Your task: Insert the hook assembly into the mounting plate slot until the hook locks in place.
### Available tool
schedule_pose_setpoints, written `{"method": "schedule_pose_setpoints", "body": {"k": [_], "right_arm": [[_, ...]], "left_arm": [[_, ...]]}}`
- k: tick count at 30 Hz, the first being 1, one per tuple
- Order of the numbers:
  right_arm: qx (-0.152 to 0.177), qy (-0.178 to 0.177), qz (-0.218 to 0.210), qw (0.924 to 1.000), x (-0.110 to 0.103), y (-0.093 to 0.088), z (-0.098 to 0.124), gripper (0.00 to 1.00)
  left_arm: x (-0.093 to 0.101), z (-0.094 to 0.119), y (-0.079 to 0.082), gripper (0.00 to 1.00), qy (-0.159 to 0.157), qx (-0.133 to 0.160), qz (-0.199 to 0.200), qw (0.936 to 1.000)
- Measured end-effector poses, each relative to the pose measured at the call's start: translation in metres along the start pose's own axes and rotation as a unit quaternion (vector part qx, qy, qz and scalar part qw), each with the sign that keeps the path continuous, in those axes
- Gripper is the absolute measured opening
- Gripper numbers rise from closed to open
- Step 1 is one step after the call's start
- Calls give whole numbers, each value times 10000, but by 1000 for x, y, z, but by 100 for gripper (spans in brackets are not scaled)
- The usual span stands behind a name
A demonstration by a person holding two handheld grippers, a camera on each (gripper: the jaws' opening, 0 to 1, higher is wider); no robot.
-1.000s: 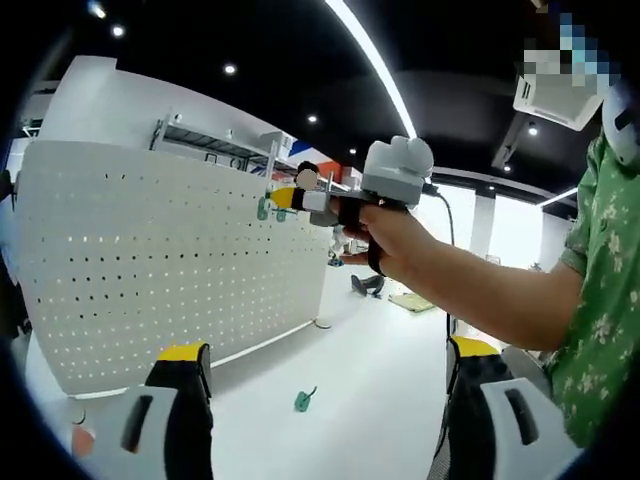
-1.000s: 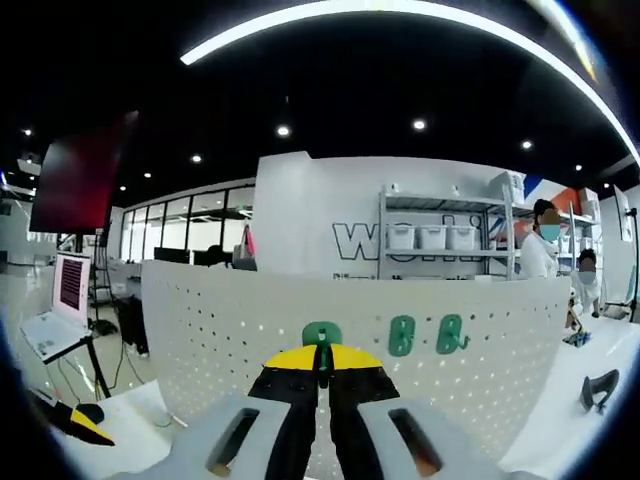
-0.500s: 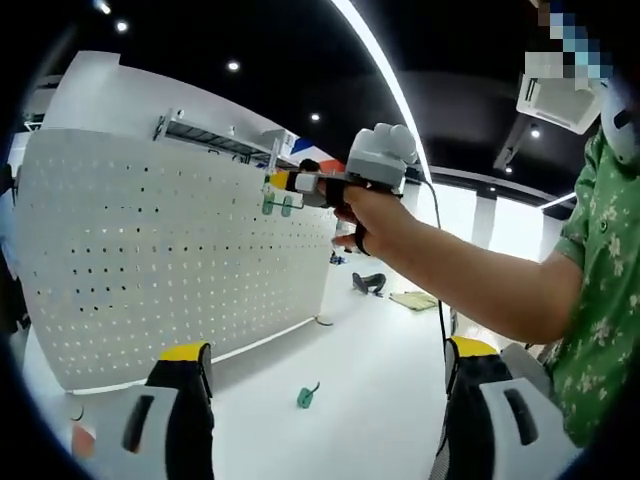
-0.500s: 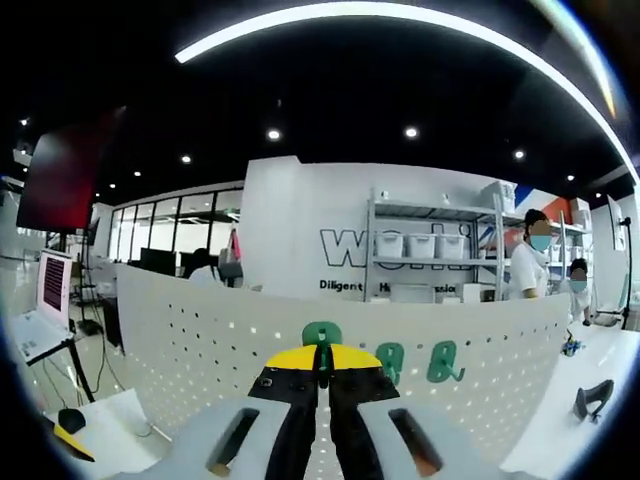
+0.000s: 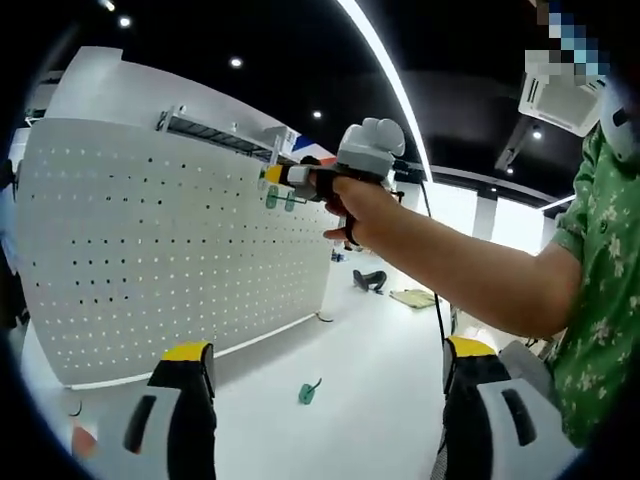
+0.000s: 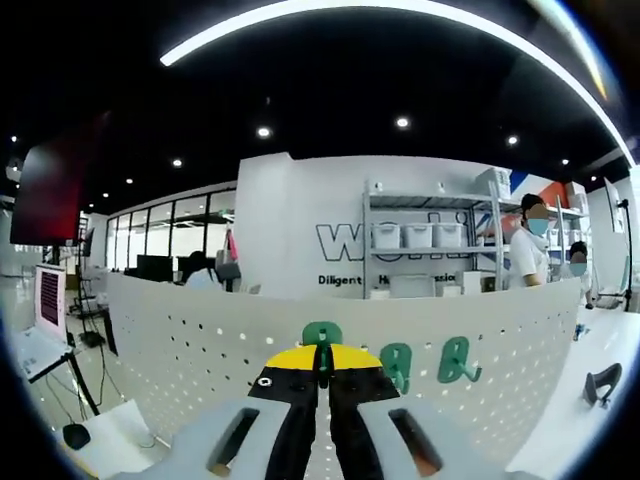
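right gripper [image 6: 321,362] is clamped tight on a green hook [image 6: 322,338], jaws squeezed together with only the hook's rounded top poking out above the yellow tips, right up against the white pegboard [image 6: 190,340] near its top edge. just past it, two more green hooks [image 6: 428,362] already hang on the board's top rows, off to the right. can't really tell from here if the held one is actually seated in a hole yet.

left gripper [image 5: 325,350] is released, jaws spread wide apart with nothing between them, hanging low over the white table [image 5: 370,400]. one spare green hook [image 5: 307,392] lies loose on the table, well short of the pegboard's bottom edge. further out, a hand [image 5: 365,205] holds the right gripper up at the board's top edge.
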State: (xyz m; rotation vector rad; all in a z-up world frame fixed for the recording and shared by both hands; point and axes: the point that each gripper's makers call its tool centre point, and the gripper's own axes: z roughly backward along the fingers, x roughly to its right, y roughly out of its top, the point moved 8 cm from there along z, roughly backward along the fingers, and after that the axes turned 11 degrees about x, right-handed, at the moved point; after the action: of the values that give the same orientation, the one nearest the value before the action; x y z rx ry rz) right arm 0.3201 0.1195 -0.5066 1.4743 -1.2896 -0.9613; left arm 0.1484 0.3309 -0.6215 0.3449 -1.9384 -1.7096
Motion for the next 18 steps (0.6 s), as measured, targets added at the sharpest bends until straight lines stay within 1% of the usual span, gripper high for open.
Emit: {"method": "schedule_pose_setpoints", "body": {"k": [18], "right_arm": [[-55,-37,56,10000,3,-7,-13,1]], "left_arm": [[-5,0,-2,95,11,-36,34,10000]]}}
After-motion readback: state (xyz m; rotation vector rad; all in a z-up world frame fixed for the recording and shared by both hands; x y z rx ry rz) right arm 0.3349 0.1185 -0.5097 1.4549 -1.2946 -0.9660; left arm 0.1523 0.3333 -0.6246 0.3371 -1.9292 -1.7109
